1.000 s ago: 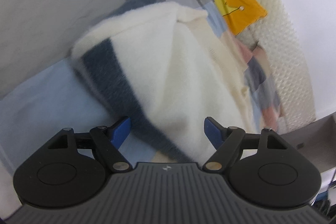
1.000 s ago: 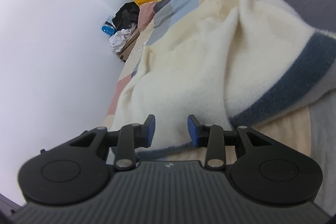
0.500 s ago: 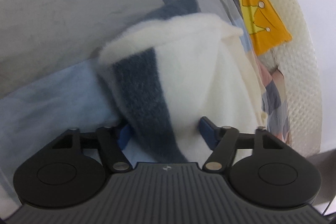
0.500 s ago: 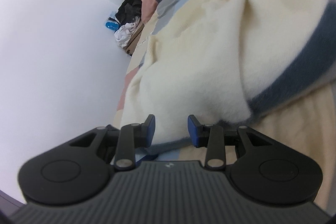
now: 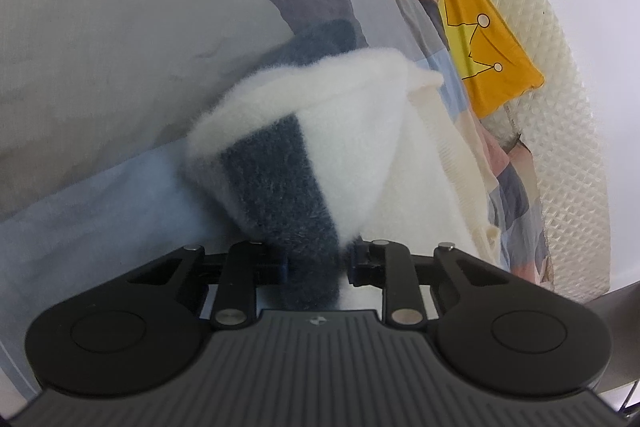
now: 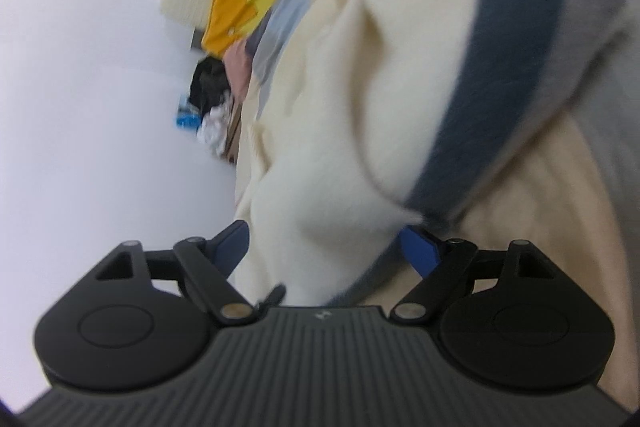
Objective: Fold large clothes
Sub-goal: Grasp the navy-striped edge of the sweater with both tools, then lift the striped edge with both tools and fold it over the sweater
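A fluffy cream sweater (image 5: 360, 147) with a dark blue band lies bunched on the bed. In the left wrist view the blue band runs straight down between the fingers of my left gripper (image 5: 316, 261). Its jaws are closing and pinch the band's folded edge. In the right wrist view the same sweater (image 6: 352, 115) fills the middle, blurred. My right gripper (image 6: 326, 243) sits low against its cream hem. Its jaws are opening wide, with cream fabric lying loose between the blue pads (image 6: 418, 247), which do not press on it.
The patchwork bed cover (image 5: 100, 27) in grey, blue, pink and beige spreads under the sweater. A yellow crown-print pillow (image 5: 484, 27) leans on a cream quilted cushion (image 5: 560, 107) at the bed's head. Dark and white clothes (image 6: 208, 95) are heaped by the white wall (image 6: 80, 107).
The left jaws have come together from wide apart onto the blue band. The right jaws have spread wide, and that gripper has rolled and sunk toward the sweater's hem.
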`<action>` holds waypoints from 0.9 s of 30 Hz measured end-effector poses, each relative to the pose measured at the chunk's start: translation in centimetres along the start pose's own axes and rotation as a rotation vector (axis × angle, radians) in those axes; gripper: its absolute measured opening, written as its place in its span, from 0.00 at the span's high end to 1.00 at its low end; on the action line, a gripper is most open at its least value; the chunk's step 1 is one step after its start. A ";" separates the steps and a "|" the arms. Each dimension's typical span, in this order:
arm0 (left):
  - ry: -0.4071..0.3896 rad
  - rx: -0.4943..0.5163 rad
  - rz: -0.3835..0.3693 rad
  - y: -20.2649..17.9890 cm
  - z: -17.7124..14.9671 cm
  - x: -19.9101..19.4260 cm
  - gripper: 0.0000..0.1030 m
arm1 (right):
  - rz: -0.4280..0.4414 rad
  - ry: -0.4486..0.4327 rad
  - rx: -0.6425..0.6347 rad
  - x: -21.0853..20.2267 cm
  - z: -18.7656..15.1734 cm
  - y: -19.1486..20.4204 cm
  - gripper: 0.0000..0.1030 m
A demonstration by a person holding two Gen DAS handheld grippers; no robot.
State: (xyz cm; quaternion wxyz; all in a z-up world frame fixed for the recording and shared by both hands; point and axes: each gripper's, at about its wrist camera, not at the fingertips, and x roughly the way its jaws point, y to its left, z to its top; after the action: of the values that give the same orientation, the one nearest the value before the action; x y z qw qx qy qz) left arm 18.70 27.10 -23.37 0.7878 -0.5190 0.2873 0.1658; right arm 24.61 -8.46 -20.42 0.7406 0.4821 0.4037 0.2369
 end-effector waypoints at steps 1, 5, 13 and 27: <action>-0.002 0.000 0.001 0.0 0.0 0.0 0.72 | -0.010 -0.019 0.008 -0.3 0.1 -0.2 0.17; -0.005 0.007 0.000 0.2 -0.1 -0.4 0.72 | -0.126 -0.160 0.082 -2.5 1.1 -2.0 0.16; -0.033 0.090 0.030 -0.7 -0.6 -0.4 0.73 | -0.181 -0.186 0.134 -1.8 1.1 -3.3 0.38; -0.156 0.307 -0.037 -6.1 -1.9 -7.0 0.78 | -0.206 -0.264 -0.021 -4.1 2.8 1.5 0.69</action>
State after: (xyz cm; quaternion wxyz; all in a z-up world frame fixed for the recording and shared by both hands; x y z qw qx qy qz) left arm 16.10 23.15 -15.10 0.8807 -0.3832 0.2376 0.1451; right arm 24.66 -12.30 -17.02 0.8125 0.4572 0.3478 0.0988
